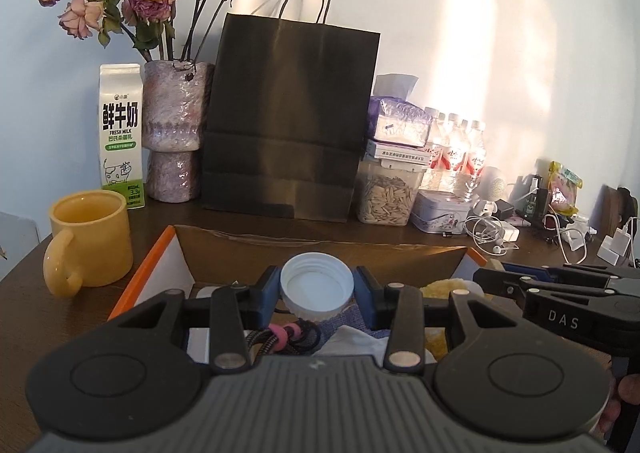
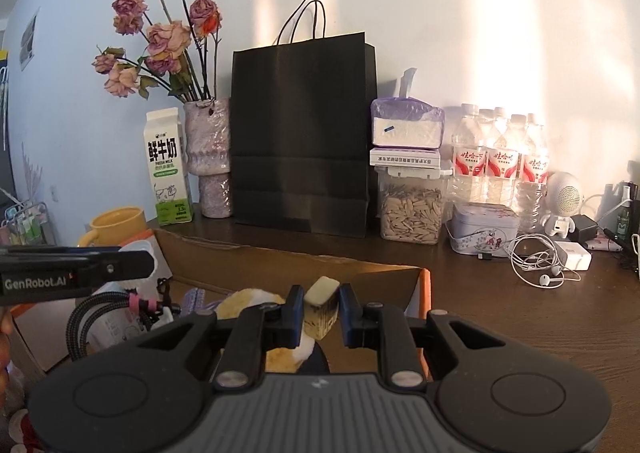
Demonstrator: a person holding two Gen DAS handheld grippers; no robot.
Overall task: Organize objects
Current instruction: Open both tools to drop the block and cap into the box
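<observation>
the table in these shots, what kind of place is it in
Probably a home, a lived-in desk against a wall: a vase of dried roses, a milk carton and tangled earphones share the wooden table.

White cap (image 1: 317, 282), cream block (image 2: 322, 305), both clamped

Both grippers were black with blue finger pads (image 1: 267, 295), silver pivot screws and ribbed grey bodies; side lettering read "DAS" and "GenRobot.AI".
</observation>
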